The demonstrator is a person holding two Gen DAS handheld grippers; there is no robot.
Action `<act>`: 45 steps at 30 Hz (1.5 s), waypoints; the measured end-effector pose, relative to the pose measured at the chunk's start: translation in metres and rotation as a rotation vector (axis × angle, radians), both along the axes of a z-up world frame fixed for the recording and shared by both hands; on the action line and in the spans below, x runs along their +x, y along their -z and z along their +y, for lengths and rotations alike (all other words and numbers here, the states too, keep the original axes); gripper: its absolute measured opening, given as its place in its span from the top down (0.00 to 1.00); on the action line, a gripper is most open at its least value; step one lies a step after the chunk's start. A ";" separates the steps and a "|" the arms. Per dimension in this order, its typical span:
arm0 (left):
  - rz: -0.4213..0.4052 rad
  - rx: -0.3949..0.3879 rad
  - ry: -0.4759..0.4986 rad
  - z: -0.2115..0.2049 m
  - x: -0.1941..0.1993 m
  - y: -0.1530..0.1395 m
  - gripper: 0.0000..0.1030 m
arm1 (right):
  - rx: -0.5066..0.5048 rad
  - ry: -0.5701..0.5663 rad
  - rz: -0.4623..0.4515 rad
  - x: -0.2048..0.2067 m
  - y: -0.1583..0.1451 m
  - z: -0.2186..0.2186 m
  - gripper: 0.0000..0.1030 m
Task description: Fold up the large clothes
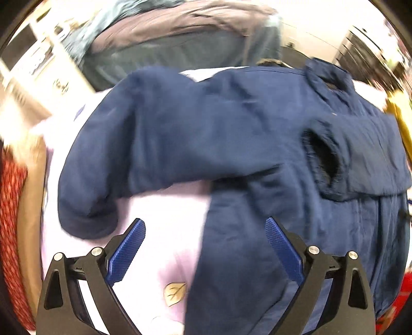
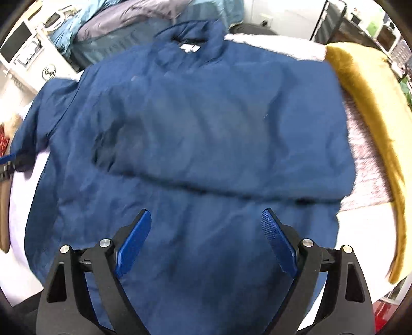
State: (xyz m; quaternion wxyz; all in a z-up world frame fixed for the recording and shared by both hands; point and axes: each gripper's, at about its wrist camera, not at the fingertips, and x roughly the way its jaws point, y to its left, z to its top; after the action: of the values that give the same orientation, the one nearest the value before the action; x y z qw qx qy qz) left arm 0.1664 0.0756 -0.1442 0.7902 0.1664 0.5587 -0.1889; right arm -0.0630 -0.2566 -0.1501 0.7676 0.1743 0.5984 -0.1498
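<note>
A large navy blue jacket (image 2: 200, 123) lies spread on a pale lilac bed sheet (image 1: 159, 214), collar at the far end. One sleeve is folded across the chest, its cuff opening showing in the left wrist view (image 1: 324, 159). The other sleeve (image 1: 103, 165) lies out to the left, cuff near me. My left gripper (image 1: 204, 226) is open and empty above the sheet and the jacket's left edge. My right gripper (image 2: 206, 219) is open and empty above the jacket's lower body. A bit of the left gripper shows at the right wrist view's left edge (image 2: 7, 159).
A mustard yellow blanket (image 2: 373, 108) lies along the bed's right side. Grey and teal bedding (image 2: 123, 20) is piled beyond the collar. White furniture (image 2: 33, 51) stands at the far left. Red patterned fabric (image 1: 13, 219) is at the left edge.
</note>
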 end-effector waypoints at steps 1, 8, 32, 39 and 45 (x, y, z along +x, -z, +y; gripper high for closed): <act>0.008 -0.013 -0.037 0.015 0.004 0.002 0.10 | 0.020 0.010 0.003 -0.005 0.000 0.009 0.16; 0.064 -0.132 -0.276 0.103 0.029 0.017 0.11 | 0.163 0.178 -0.009 -0.033 0.014 0.054 0.16; -0.114 -0.178 -0.172 0.187 0.121 -0.050 0.87 | 0.050 0.252 -0.083 -0.055 -0.030 0.108 0.16; -0.216 -0.060 -0.163 0.246 0.166 -0.116 0.87 | 0.083 0.249 -0.101 -0.052 -0.029 0.107 0.16; -0.075 -0.052 -0.241 0.253 0.164 -0.064 0.87 | 0.106 0.239 -0.103 -0.049 -0.029 0.112 0.16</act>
State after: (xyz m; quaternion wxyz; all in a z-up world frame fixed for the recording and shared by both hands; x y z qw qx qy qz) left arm 0.3301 0.3282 -0.0798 0.8316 0.0847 0.5396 -0.1006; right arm -0.1117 -0.1443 -0.1215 0.7635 0.2922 0.5404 -0.1990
